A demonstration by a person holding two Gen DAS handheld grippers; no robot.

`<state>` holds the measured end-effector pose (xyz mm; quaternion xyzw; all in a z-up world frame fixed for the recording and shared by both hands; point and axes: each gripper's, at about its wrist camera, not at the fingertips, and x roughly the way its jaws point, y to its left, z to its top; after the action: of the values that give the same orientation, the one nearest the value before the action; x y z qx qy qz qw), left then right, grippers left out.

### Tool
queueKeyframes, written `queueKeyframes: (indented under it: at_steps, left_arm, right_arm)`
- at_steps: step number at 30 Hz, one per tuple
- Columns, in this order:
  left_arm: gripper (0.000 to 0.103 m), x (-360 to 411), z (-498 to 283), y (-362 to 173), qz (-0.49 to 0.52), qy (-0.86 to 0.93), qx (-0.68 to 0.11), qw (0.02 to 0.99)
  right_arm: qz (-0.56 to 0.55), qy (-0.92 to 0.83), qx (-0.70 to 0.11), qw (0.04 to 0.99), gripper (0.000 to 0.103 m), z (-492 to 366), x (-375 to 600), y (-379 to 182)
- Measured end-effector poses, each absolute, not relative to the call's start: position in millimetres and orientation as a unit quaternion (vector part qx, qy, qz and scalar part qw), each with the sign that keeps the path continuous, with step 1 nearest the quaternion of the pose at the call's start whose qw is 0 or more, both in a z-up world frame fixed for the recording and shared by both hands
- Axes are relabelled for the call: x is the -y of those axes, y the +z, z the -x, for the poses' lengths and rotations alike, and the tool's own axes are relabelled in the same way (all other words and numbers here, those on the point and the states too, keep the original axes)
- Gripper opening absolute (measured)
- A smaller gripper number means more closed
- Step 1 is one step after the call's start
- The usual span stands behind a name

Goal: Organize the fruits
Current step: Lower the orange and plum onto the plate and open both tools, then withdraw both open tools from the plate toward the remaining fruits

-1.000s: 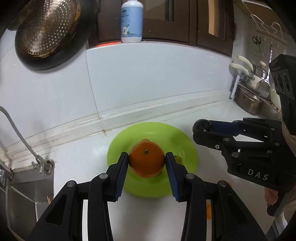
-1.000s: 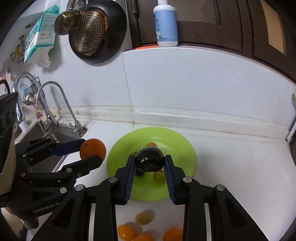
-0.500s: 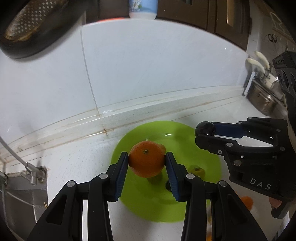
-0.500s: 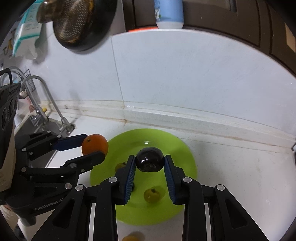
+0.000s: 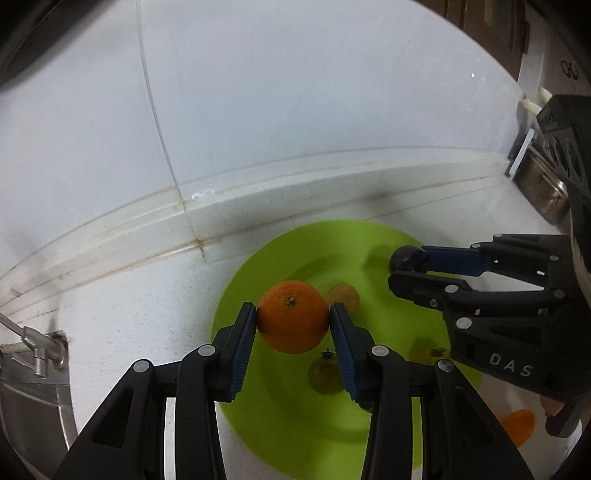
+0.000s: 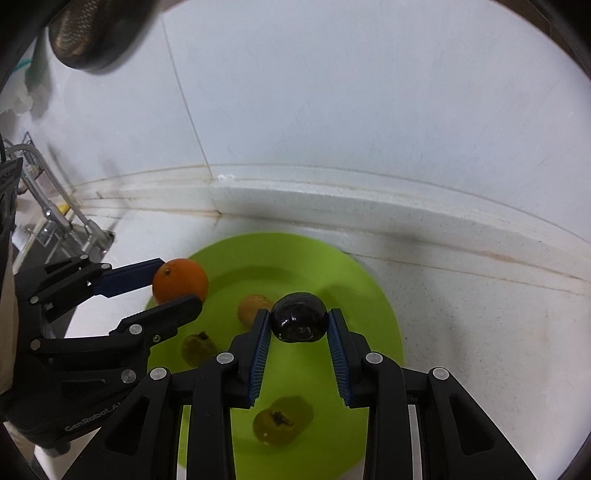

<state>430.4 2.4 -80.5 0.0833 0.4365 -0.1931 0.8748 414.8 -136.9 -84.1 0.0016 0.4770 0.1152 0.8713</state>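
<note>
A lime green plate (image 5: 295, 424) (image 6: 351, 280) lies on the white counter by the wall. My left gripper (image 5: 293, 321) (image 6: 177, 284) is shut on an orange (image 5: 293, 321) (image 6: 180, 280) held above the plate's left part. Over the plate's middle my right gripper (image 6: 299, 322) (image 5: 408, 263) is shut on a dark, shiny round fruit (image 6: 299, 322) (image 5: 406, 258). On the plate lie two small yellow-green fruits (image 6: 279, 424) (image 6: 197, 349) (image 5: 325, 373) and a small orange-brown one (image 6: 253, 308) (image 5: 343, 295).
A sink with its tap base (image 5: 40, 354) (image 6: 92, 236) is to the left of the plate. Another orange fruit (image 5: 519, 426) lies on the counter right of the plate. A metal container (image 5: 543, 184) stands far right; a dark colander (image 6: 85, 33) hangs on the wall.
Both grippers have moved forward and down toward the plate, each keeping its fruit. The plate and the fruits on it now look larger and closer; the bottle on the ledge has left view.
</note>
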Motion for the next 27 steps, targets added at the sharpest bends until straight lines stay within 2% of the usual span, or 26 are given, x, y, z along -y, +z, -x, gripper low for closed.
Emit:
queueKeyframes:
  at_steps: [12, 15, 16, 27]
  left_arm:
    - [0.041, 0.9, -438.1, -90.1, -0.084, -0.185, -0.451, 0.869]
    - [0.051, -0.1, -433.9, -85.9, -0.085, -0.181, -0.442, 0.874]
    - [0.051, -1.0, -432.6, -84.1, -0.084, -0.180, -0.439, 0.876]
    - [0.058, -9.5, -395.9, -46.0, -0.083, -0.171, -0.399, 0.897]
  right_arm:
    - [-0.004, 0.117, -0.498, 0.859, 0.033, -425.5, 138.7, -99.2]
    - [-0.003, 0.111, -0.500, 0.859, 0.036, -426.3, 139.1, -99.0]
    - [-0.003, 0.109, -0.499, 0.860, 0.039, -426.0, 139.4, -98.3]
    - [-0.015, 0.110, -0.468, 0.877, 0.039, -397.5, 143.9, -69.5]
